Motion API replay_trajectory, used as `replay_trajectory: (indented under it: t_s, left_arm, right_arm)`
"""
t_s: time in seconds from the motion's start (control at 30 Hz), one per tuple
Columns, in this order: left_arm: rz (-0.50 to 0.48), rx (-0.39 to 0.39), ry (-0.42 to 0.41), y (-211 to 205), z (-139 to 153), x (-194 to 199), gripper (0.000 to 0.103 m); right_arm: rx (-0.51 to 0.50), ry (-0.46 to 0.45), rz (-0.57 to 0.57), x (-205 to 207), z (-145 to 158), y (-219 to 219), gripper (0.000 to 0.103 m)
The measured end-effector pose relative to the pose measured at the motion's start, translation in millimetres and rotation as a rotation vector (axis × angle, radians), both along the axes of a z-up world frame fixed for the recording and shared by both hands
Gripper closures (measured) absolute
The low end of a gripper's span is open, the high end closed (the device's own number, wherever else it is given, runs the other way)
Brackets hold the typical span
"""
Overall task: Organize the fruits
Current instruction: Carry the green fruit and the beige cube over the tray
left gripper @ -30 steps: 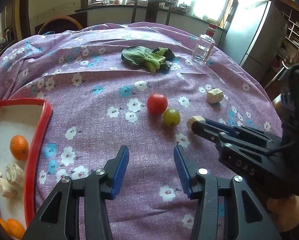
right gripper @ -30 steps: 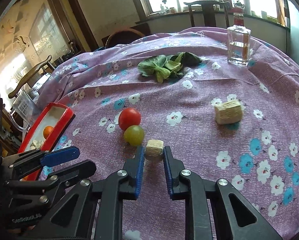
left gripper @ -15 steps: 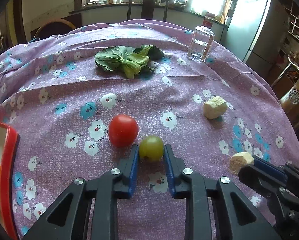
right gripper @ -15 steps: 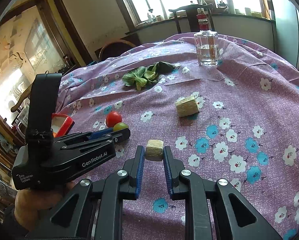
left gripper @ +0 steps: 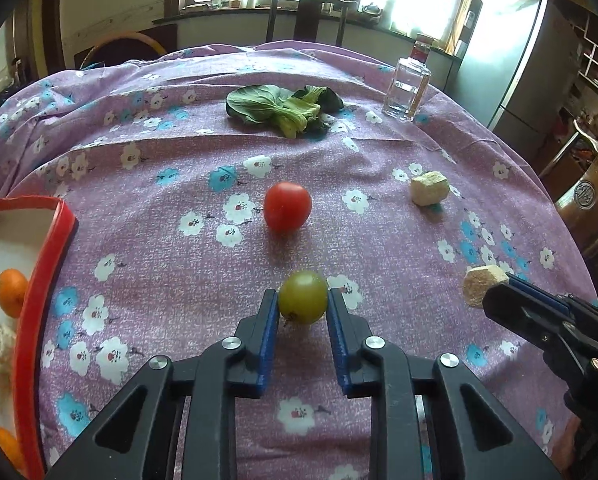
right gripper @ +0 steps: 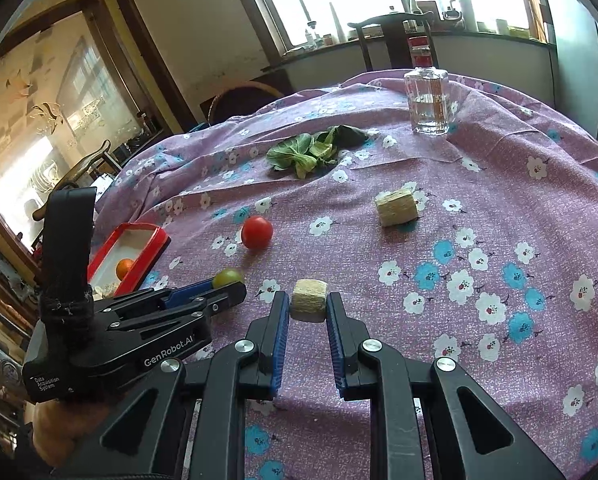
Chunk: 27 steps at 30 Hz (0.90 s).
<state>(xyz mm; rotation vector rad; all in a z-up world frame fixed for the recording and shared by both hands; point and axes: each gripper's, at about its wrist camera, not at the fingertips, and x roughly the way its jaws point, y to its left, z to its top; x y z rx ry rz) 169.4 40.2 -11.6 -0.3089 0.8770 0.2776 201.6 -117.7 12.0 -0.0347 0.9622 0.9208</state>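
The left gripper [left gripper: 303, 300] is clamped on a small round green fruit [left gripper: 303, 297], held between its blue pads at the tips. The right gripper [right gripper: 307, 304] is clamped likewise on a pale tan fibrous cylindrical chunk [right gripper: 308, 300].

Ahead of the left gripper a smooth round red tomato [left gripper: 287, 206] lies on the purple floral tablecloth [left gripper: 171, 240]. The red-rimmed white tray [left gripper: 45, 256], to its left, holds an orange citrus fruit [left gripper: 11, 292].

Handling, judged: the green fruit is light, smooth-skinned and bruisable; grip across its widest part, gently. The chunk looks stiff, rough and unlikely to slip.

Legible writing on the left gripper's body, seen from the right wrist: "GenRobot.AI" and "Data Acquisition System".
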Motion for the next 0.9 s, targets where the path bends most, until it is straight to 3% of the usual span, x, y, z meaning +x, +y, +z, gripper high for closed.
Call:
replay_trajectory:
  t_s: [0.9]
  left_arm:
    - [0.076, -0.018, -0.046, 34.9, 26.5, -92.3, 0.08]
  right_arm:
    - [0.001, -0.021, 0.1, -59.1, 13.9, 51.2, 0.084]
